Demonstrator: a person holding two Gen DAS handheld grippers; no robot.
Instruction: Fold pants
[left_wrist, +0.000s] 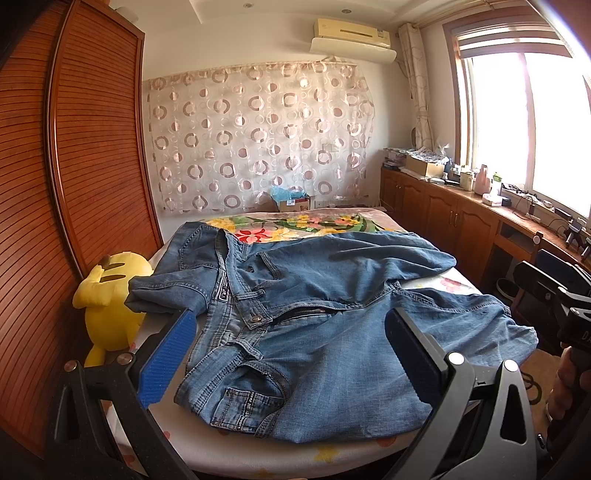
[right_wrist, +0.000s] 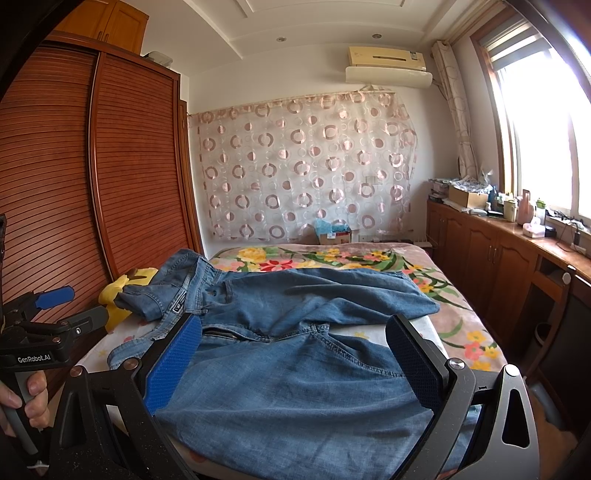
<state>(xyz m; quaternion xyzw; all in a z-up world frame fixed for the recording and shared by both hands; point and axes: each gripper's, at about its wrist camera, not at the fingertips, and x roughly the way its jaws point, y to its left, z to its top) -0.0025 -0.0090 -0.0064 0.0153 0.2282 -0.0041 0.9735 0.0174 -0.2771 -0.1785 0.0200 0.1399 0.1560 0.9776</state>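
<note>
A pair of blue denim pants lies rumpled on the bed, waistband to the left, fly unzipped, legs running right. It also shows in the right wrist view. My left gripper is open and empty, its blue-padded fingers hovering over the waistband and front. My right gripper is open and empty, over the near leg. The left gripper is also visible at the left edge of the right wrist view, open.
A yellow plush toy lies at the bed's left edge beside the wooden wardrobe. A floral blanket covers the far bed. Wooden cabinets with clutter line the right wall under the window. A cardboard box sits behind the bed.
</note>
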